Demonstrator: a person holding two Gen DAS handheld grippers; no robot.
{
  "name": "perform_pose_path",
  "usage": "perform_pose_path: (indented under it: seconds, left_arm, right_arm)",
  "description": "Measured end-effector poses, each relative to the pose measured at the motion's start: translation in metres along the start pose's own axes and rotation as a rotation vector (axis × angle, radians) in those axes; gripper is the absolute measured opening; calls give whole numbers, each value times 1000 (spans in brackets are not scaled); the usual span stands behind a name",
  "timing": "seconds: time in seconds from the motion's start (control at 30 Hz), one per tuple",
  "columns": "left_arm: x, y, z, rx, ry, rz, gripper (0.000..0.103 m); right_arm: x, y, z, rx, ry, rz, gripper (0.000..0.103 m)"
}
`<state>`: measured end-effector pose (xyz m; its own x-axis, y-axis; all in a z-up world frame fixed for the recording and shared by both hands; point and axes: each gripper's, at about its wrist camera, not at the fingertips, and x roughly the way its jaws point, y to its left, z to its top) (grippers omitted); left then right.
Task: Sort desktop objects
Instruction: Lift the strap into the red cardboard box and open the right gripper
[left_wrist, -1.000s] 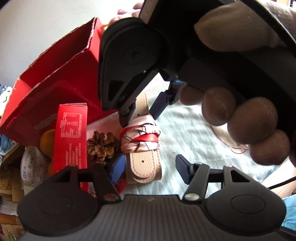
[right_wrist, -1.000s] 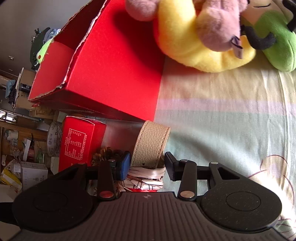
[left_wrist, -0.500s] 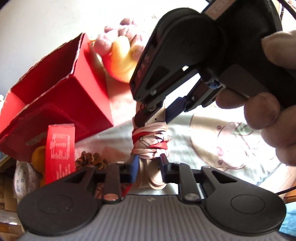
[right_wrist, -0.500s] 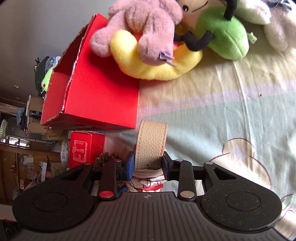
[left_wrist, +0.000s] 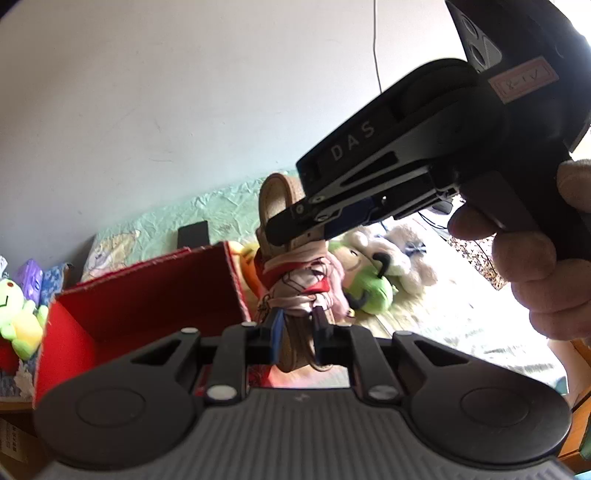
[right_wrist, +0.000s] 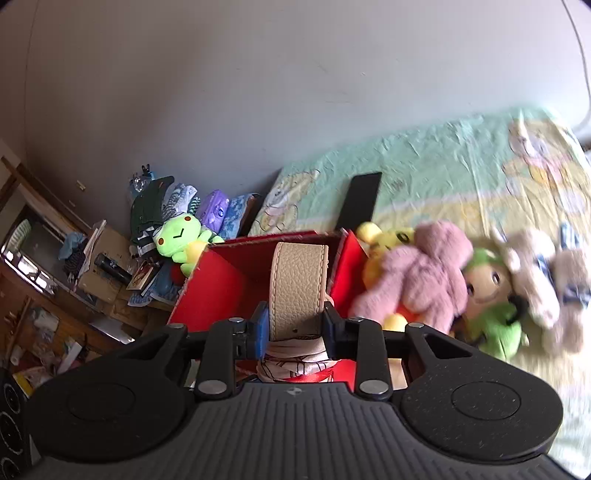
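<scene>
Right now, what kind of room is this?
Probably a bedroom. There's a bed with a cartoon sheet, a pile of plush toys on it, and cluttered shelves by the wall.

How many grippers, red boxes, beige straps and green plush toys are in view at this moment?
Grippers: 2, the left gripper and the right gripper, both clamped on the strap
Red box: 1
Beige strap: 1
Green plush toys: 2, the frog and the hooded doll
Total: 6
</scene>
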<state>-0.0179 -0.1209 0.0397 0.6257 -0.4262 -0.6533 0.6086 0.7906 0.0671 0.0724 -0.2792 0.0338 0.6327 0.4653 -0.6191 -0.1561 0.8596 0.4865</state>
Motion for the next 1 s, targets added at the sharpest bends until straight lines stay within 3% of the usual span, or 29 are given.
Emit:
perform_pose_path:
  seconds: [0.1, 0.2, 0.4, 0.57, 0.83, 1.0]
  left_arm:
    - [11, 41, 4, -7, 27, -8, 7]
    - [30, 81, -3, -39, 81, -71, 4]
    - [97, 130, -32, -102, 231, -165, 4]
    - [140, 159, -57, -161, 375, -217, 4]
    - [177, 180, -64, -209, 512, -302, 5]
    - [189, 189, -58, -227, 537, -330, 5]
  right_arm:
    - [45, 23, 20, -72, 73, -40, 31]
    - [91, 34, 25, -123, 190, -82, 31]
    - [180, 51, 11, -219, 389, -237, 31]
    - [220, 38, 0, -196, 499, -344, 31]
    - [225, 27, 1, -127, 492, -438, 32]
    - [196, 34, 11, -108, 385, -423, 39]
